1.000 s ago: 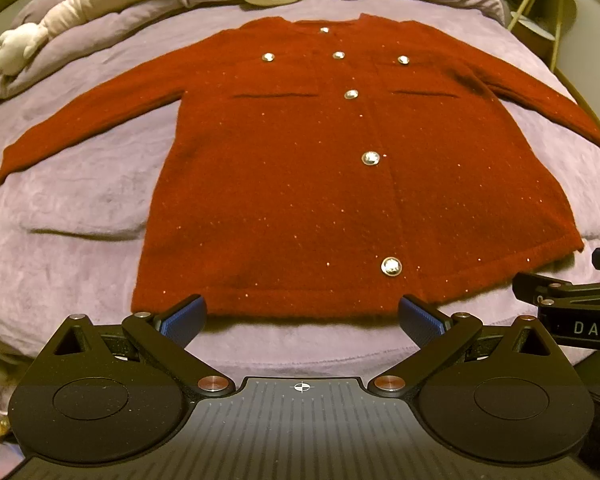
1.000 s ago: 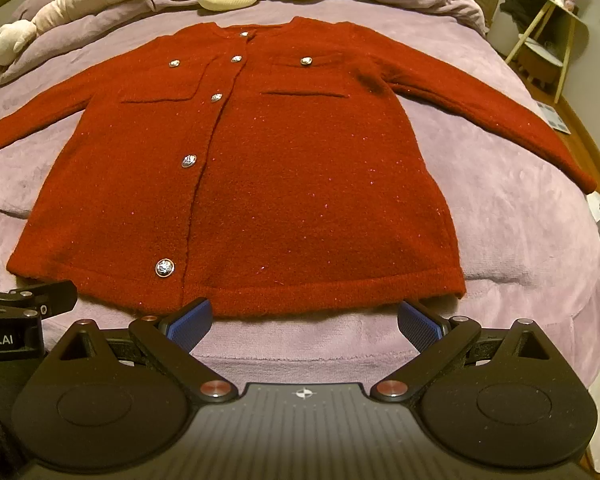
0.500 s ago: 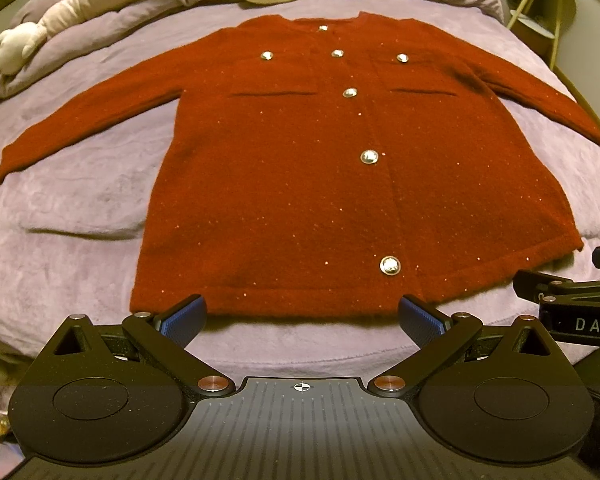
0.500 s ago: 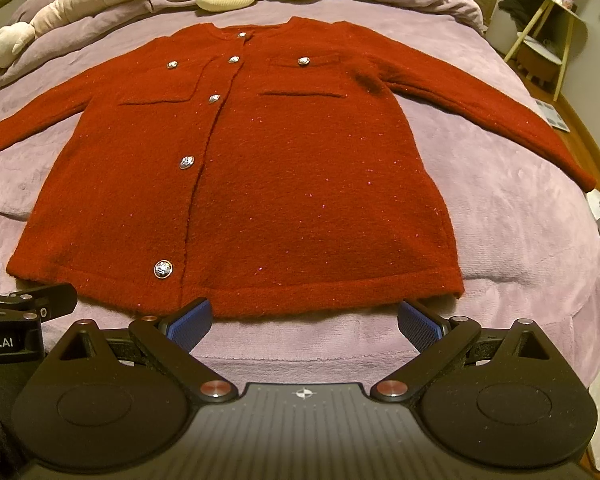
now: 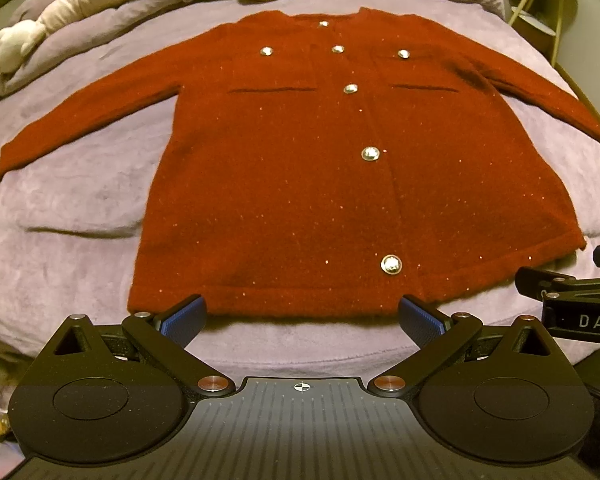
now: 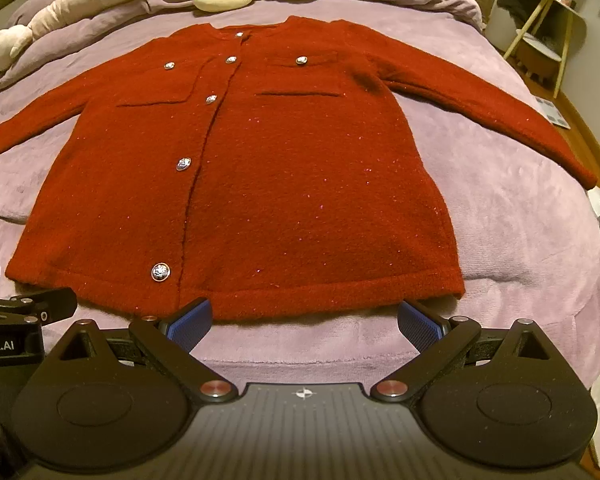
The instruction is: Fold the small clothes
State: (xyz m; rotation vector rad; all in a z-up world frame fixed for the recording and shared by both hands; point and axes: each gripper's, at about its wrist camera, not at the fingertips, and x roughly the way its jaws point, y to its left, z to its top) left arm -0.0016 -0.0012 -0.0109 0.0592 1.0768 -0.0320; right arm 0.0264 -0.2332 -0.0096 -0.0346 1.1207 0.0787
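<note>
A red cardigan (image 5: 300,184) lies flat and buttoned on the purple bed (image 5: 60,240), sleeves spread to both sides. The left tool (image 5: 300,316) and right tool (image 6: 304,320) hover side by side just short of the hem, each spread wide and holding nothing.
</note>
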